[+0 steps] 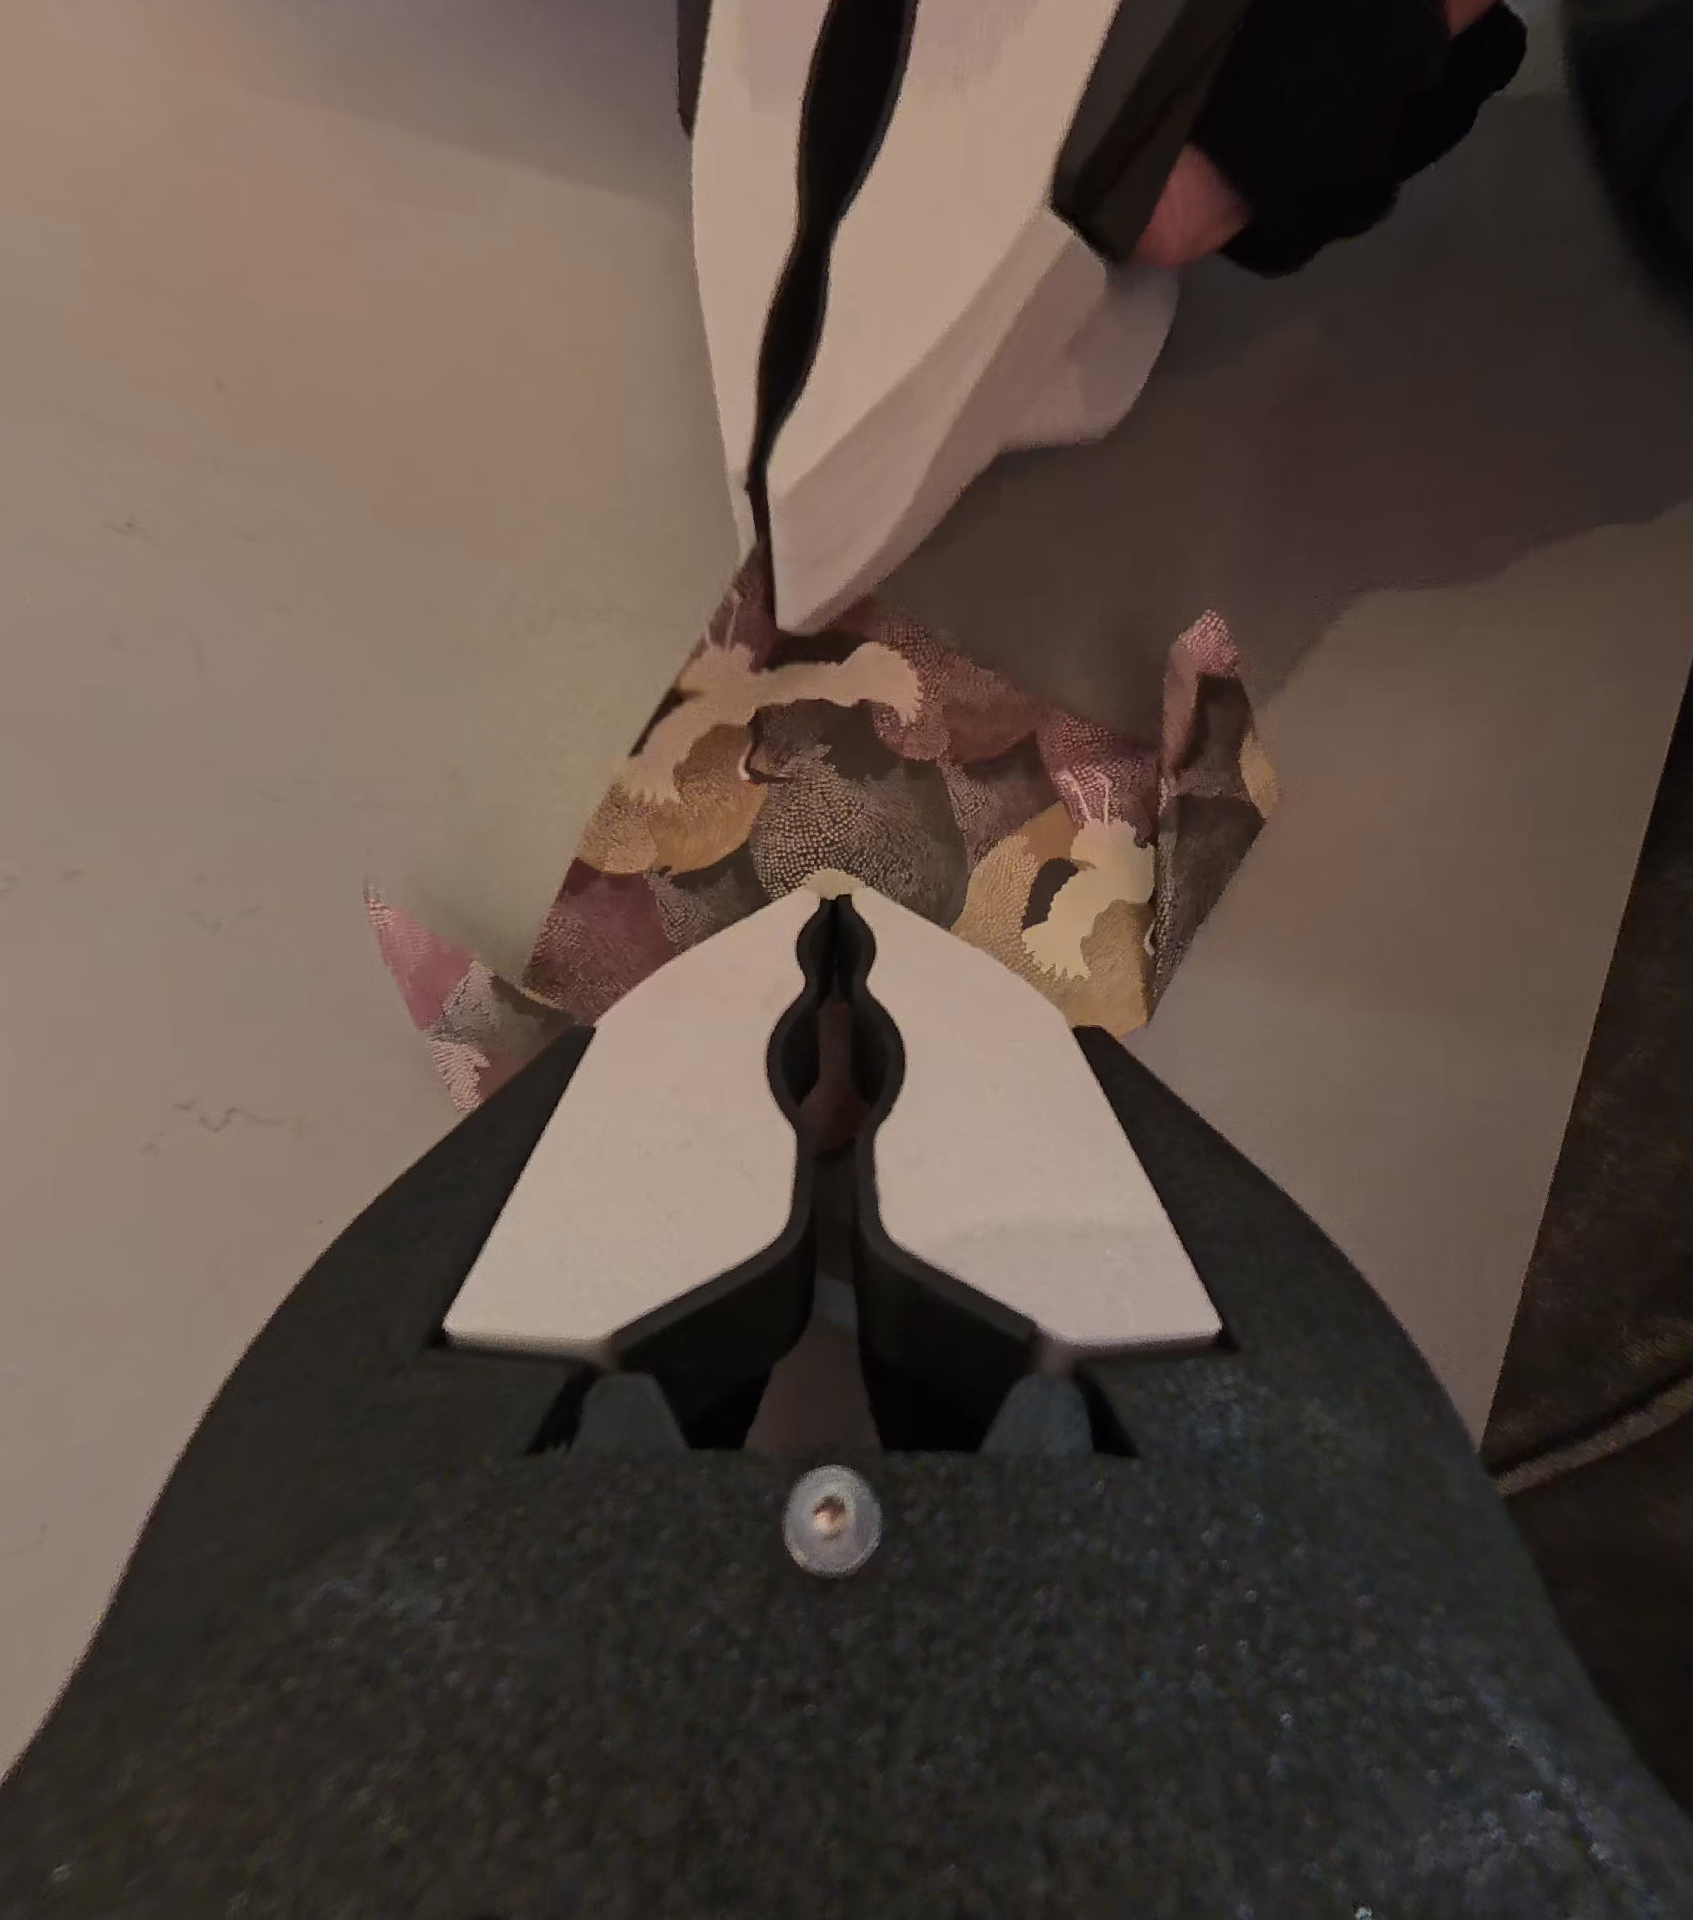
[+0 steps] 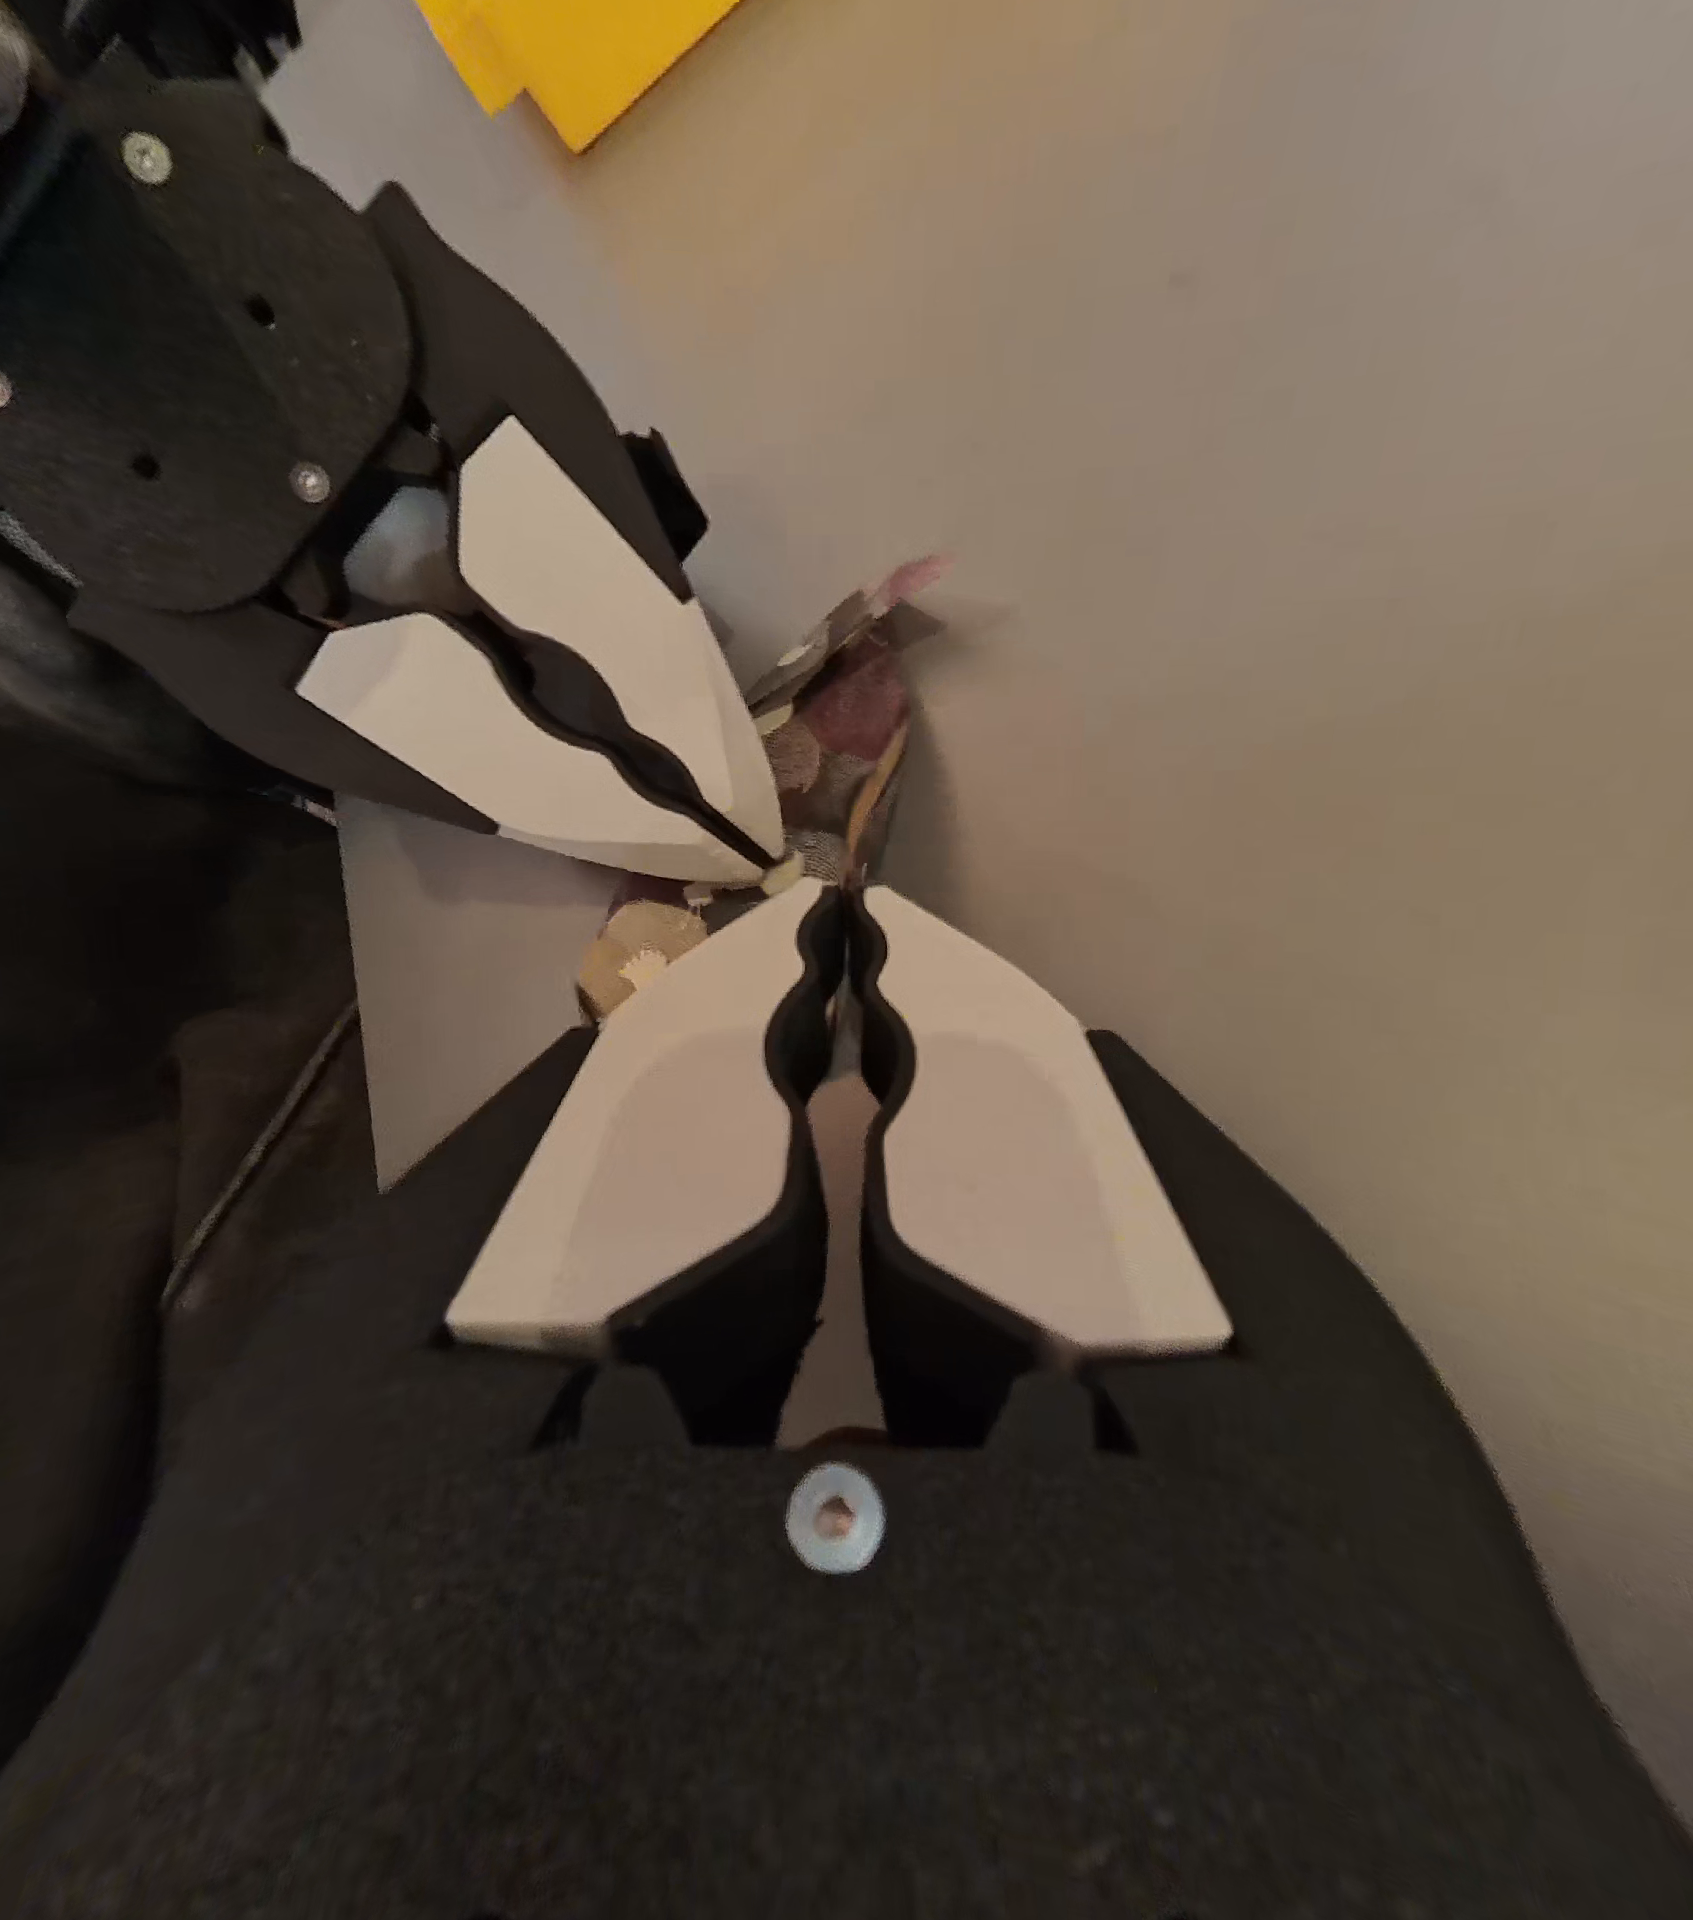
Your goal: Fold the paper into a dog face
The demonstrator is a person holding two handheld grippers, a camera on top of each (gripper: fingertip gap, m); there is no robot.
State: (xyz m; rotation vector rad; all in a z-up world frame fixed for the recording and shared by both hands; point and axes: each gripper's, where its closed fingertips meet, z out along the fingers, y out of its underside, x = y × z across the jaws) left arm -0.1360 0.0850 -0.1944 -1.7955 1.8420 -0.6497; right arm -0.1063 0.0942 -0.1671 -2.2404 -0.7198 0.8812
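Note:
The patterned paper (image 1: 873, 800), purple, gold and grey with pale birds, is creased and partly folded over the white table (image 1: 250, 623). My left gripper (image 1: 837, 902) is shut on its near edge. My right gripper (image 1: 774, 613) comes down from the top of the left wrist view and is shut on the paper's far edge. One paper corner (image 1: 1211, 675) curls up at the right. In the right wrist view my right gripper (image 2: 847, 888) pinches the paper (image 2: 847, 717), and the left gripper (image 2: 769, 857) meets it tip to tip from the upper left.
Yellow paper sheets (image 2: 593, 62) lie at the far side of the table. The table edge (image 1: 1642, 831) runs close on the right, with dark fabric (image 1: 1673, 1195) beyond it. A hand in a black glove (image 1: 1341, 135) holds the right gripper. One gripper's finger ends stand about 5 cm off the other's.

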